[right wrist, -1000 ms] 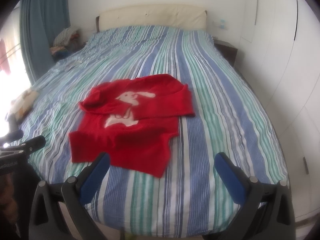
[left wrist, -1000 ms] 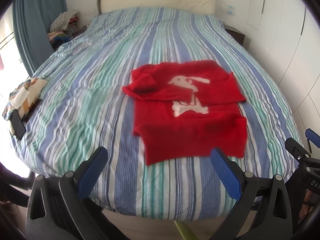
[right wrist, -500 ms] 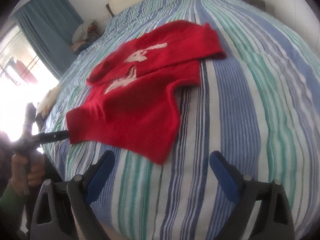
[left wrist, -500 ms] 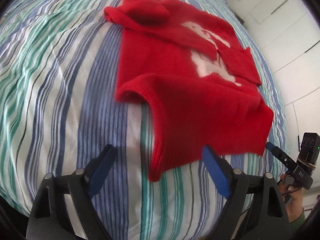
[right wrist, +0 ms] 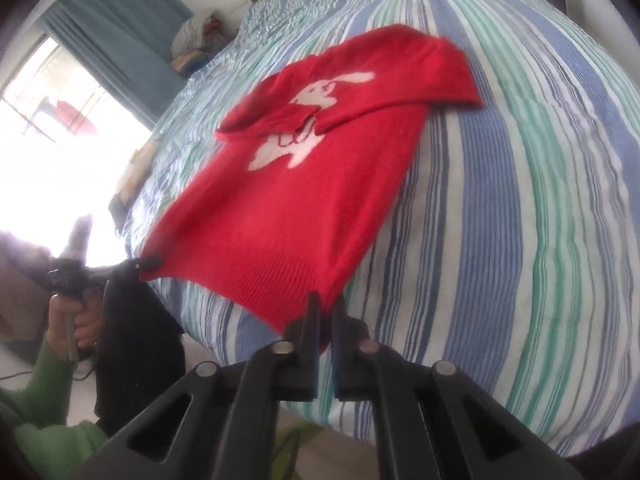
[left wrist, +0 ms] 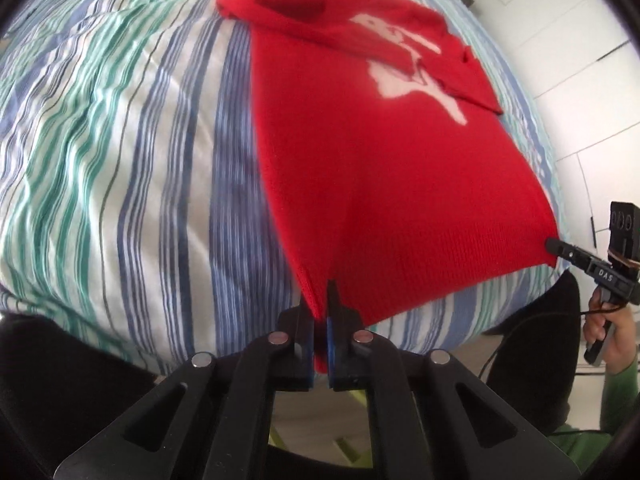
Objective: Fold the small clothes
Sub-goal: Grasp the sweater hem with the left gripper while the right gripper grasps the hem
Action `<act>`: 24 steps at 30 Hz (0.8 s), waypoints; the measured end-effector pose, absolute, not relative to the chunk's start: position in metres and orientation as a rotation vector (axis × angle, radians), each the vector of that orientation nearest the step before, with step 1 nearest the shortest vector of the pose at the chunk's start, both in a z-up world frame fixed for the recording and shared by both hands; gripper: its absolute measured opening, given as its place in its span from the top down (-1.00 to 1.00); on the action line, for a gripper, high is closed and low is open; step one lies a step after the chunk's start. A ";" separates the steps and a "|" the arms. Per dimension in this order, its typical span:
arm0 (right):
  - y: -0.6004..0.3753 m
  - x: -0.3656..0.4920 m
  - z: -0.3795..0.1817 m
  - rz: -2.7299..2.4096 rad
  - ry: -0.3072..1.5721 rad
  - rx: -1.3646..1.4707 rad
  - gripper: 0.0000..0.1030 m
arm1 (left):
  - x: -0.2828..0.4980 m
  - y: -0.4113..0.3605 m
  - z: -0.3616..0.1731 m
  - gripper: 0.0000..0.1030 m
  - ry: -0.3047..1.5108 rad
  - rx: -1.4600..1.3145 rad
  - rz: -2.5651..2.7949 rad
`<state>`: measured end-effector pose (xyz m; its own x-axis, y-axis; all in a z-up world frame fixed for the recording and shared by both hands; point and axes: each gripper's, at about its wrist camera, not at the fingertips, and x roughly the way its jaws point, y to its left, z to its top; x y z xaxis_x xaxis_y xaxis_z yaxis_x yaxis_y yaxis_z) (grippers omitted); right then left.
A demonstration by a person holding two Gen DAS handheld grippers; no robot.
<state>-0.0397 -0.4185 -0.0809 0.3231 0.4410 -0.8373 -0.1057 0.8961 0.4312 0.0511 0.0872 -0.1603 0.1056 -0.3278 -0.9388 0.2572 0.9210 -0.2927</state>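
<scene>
Left view: left gripper (left wrist: 320, 316) jaws pinch the sweater (left wrist: 384, 184) hem corner on the bed (left wrist: 120, 160); right view: right gripper (right wrist: 326, 312) jaws pinch the other corner, and thin bites could slip, dropping the hem.

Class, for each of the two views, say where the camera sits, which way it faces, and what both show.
Left wrist: behind the left tool, facing up the bed; the right hand shows.
Right wrist: behind the right tool, same direction; the left hand shows.
Shared: the red sweater, a hem corner clamped in each tool.
</scene>
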 end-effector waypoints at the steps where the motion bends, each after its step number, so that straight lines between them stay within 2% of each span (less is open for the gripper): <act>1: -0.421 -0.040 -0.090 0.346 1.237 0.326 0.92 | 0.050 0.083 -0.170 0.96 1.414 -0.029 -0.413; 6: -0.421 -0.043 -0.152 0.199 1.379 0.261 0.93 | 0.051 0.075 -0.201 0.96 1.456 -0.011 -0.345; 12: -0.413 -0.041 -0.168 0.154 1.367 0.225 0.94 | 0.056 0.071 -0.213 0.94 1.452 -0.023 -0.317; 15: -0.412 -0.042 -0.165 0.148 1.355 0.213 0.93 | 0.056 0.066 -0.207 0.87 1.445 -0.008 -0.301; 16: -0.411 -0.044 -0.164 0.148 1.349 0.202 0.92 | 0.051 0.066 -0.204 0.74 1.441 0.000 -0.300; 17: -0.410 -0.044 -0.165 0.155 1.339 0.199 0.85 | 0.049 0.064 -0.201 0.60 1.440 0.014 -0.292; 18: -0.411 -0.045 -0.161 0.164 1.341 0.204 0.67 | 0.045 0.067 -0.195 0.20 1.435 0.030 -0.280; 19: -0.411 -0.048 -0.159 0.172 1.349 0.207 0.28 | 0.042 0.069 -0.185 -0.12 1.424 0.043 -0.265; 21: -0.413 -0.050 -0.145 0.172 1.352 0.180 -0.12 | 0.035 0.079 -0.163 -0.21 1.366 0.058 -0.234; 24: -0.425 -0.044 -0.105 0.130 1.287 0.017 -0.13 | 0.035 0.097 -0.129 -0.26 1.258 0.035 -0.167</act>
